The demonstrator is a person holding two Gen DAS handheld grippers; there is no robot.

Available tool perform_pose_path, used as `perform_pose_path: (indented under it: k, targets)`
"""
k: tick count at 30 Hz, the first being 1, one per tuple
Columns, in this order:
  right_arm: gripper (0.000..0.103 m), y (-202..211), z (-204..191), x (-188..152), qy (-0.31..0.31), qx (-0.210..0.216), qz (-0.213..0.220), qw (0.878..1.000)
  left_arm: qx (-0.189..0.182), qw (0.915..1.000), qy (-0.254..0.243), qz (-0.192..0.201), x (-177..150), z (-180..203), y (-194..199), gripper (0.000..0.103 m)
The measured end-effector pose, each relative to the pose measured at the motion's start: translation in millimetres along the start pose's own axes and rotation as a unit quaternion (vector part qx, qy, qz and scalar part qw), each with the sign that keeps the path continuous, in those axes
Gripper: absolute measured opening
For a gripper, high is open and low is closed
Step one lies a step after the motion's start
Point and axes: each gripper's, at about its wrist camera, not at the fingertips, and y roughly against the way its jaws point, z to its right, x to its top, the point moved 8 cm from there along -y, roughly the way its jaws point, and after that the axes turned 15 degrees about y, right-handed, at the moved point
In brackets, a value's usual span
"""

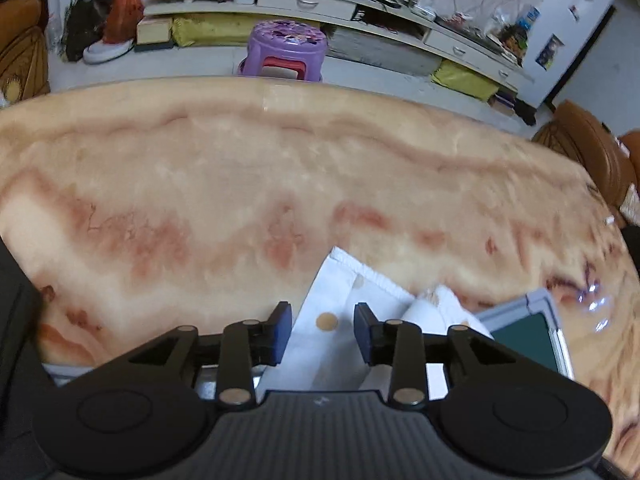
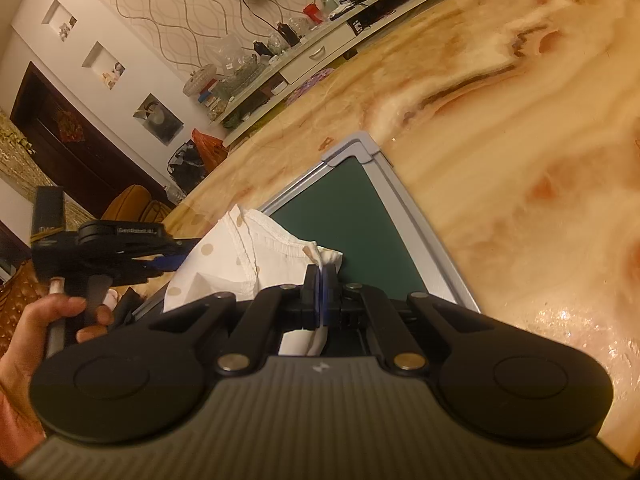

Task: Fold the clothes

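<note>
A broad marble-patterned table (image 1: pixel 280 168) in peach and rust tones filled most of both views. Beyond its far edge stood a long white shelf unit (image 1: pixel 304 0) crowded with small items, with a purple plastic stool (image 1: pixel 286 50) on the floor in front of it.

On the table lay a green board with a grey frame (image 2: pixel 360 216), one corner pointing away from the right wrist camera. A white garment with tan dots (image 2: pixel 240 256) lay partly over the board's near-left part and partly on the table beside it.

The left gripper (image 1: pixel 322 326) was held level above the table, its blue-padded fingers (image 1: pixel 282 330) parted, with the dotted cloth lying in the gap between them; whether the pads touched the fabric could not be told. In the right wrist view that same tool appeared from the side at the left, gripped around its handle by the person's left hand (image 2: pixel 52 320), its blue tips reaching to the garment's edge.

The right gripper (image 2: pixel 322 296) was tilted down toward the board, its fingers pressed together on a bunched fold of the white cloth, which stuck out both above and below the clamped pads.
</note>
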Motion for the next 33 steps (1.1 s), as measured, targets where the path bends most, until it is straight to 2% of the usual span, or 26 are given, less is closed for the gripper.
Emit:
perform_pose_path:
  k: [4, 5, 7, 8, 12, 19, 23, 26, 28, 33]
  targets:
    - [0.003, 0.1, 0.4, 0.5, -0.001, 0.001, 0.0, 1.0, -0.008, 0.9999, 0.014, 0.0, -1.6, -2.3, -2.4, 0.041]
    - [0.003, 0.0, 0.5, 0.7, -0.001, 0.001, 0.0, 1.0, -0.009, 0.9998, 0.016, 0.0, -2.0, -2.7, -3.2, 0.038]
    - [0.003, 0.0, 0.7, 1.0, -0.002, 0.001, 0.0, 1.0, -0.007, 0.9999, 0.014, 0.004, -3.9, -3.3, -3.8, 0.018]
    - [0.003, 0.0, 0.8, 1.2, -0.002, 0.002, 0.0, 1.0, -0.004, 0.9999, 0.012, 0.007, -5.2, -3.5, -3.7, 0.012]
    - [0.003, -0.7, 1.7, 1.7, -0.004, 0.003, -0.001, 1.0, 0.018, 0.9993, -0.013, 0.029, -8.5, 0.0, 2.2, 0.002]
    - [0.003, -0.2, 0.4, 1.5, 0.0, -0.001, 0.0, 1.0, 0.085, 0.988, -0.071, 0.107, -0.1, 11.8, 17.5, 0.001]
    - [0.003, 0.2, -3.4, 1.1, 0.019, -0.025, 0.003, 1.0, 0.108, 0.9823, -0.091, 0.123, 1.8, 14.5, 13.3, 0.001]
    - [0.002, 1.1, -2.7, 1.5, 0.019, -0.03, 0.006, 0.999, 0.12, 0.9802, -0.103, 0.119, -1.9, 13.2, 5.4, 0.001]
    - [0.002, 1.3, -0.9, 1.8, 0.013, -0.025, 0.006, 1.0, 0.115, 0.9818, -0.1, 0.113, -4.2, 11.2, 2.4, 0.002]
    - [0.003, 1.4, 0.8, 2.0, 0.008, -0.02, 0.006, 1.0, 0.056, 0.9878, -0.096, 0.11, -9.6, 10.4, 22.3, 0.007]
